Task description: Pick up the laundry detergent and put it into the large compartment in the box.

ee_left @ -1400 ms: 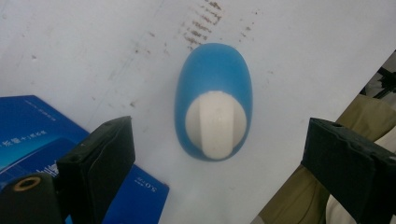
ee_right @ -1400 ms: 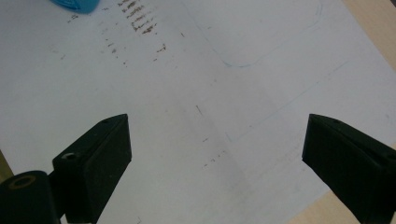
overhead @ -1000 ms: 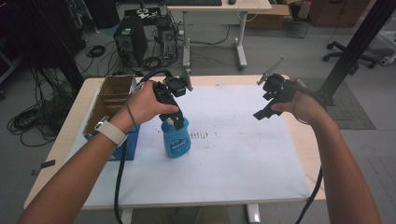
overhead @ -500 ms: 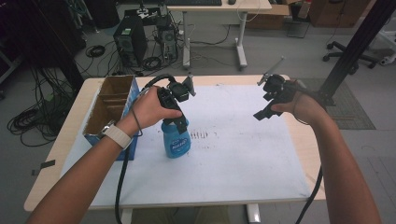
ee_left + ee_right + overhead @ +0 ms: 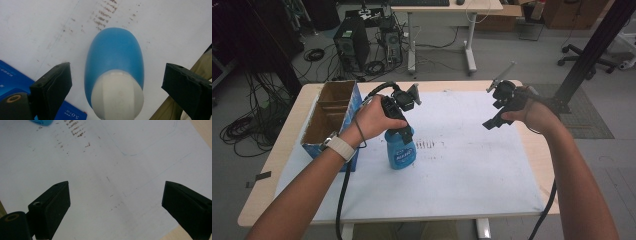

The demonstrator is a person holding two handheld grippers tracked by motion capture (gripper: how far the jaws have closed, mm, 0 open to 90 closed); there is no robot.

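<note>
Now the blue bottle (image 5: 400, 150) stands upright on the white sheet (image 5: 472, 170) that covers the table (image 5: 272, 170), just beside the open cardboard box (image 5: 329, 117). Its white cap (image 5: 117, 96) points up between the jaws of the left gripper (image 5: 117, 80), which are wide open on both sides and do not touch it. The gripper is held directly over the bottle, probably so that the jaws can close around the neck or body. The right gripper (image 5: 504, 107) hangs over the far right part of the sheet, well apart from the bottle, jaws also wide open and holding nothing. I judge it waits there so the left hand (image 5: 374, 117) has free room.
</note>
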